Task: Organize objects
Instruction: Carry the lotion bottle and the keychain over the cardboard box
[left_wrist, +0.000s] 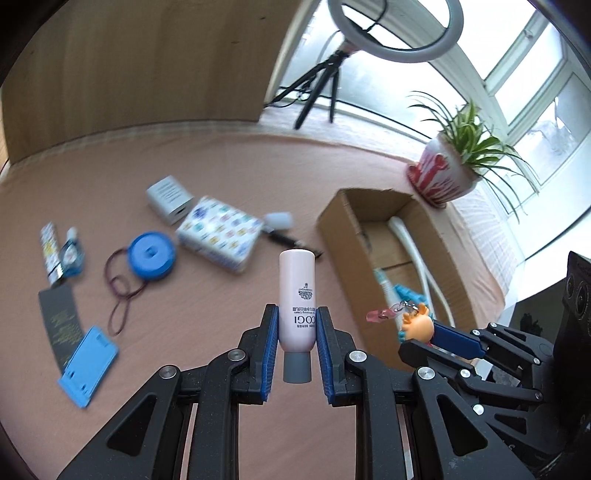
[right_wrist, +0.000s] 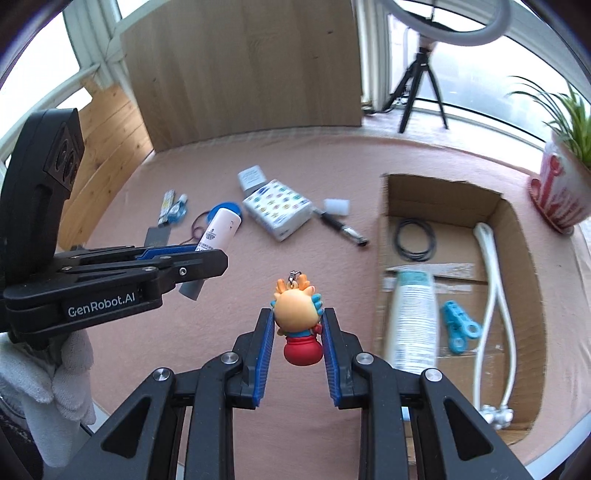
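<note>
My left gripper (left_wrist: 296, 325) is shut on a pink cream tube (left_wrist: 296, 295) with a grey cap, held above the pink tablecloth. It also shows in the right wrist view (right_wrist: 218, 230) at left. My right gripper (right_wrist: 298, 321) is shut on a small cartoon figure keychain (right_wrist: 297, 314) with an orange head and red base, also seen in the left wrist view (left_wrist: 417, 325). An open cardboard box (right_wrist: 384, 258) lies to the right, holding a white tube (right_wrist: 413, 317), a blue clip (right_wrist: 458, 326), a black cable loop (right_wrist: 415, 240) and a white cord (right_wrist: 491, 295).
On the cloth lie a patterned tissue pack (right_wrist: 277, 210), a grey box (right_wrist: 253, 179), a black marker (right_wrist: 341, 227), a blue round case (left_wrist: 151, 254), hair bands (left_wrist: 120, 291), a blue card holder (left_wrist: 88, 365) and small tubes (left_wrist: 59, 251). A potted plant (left_wrist: 447, 173) stands behind the box.
</note>
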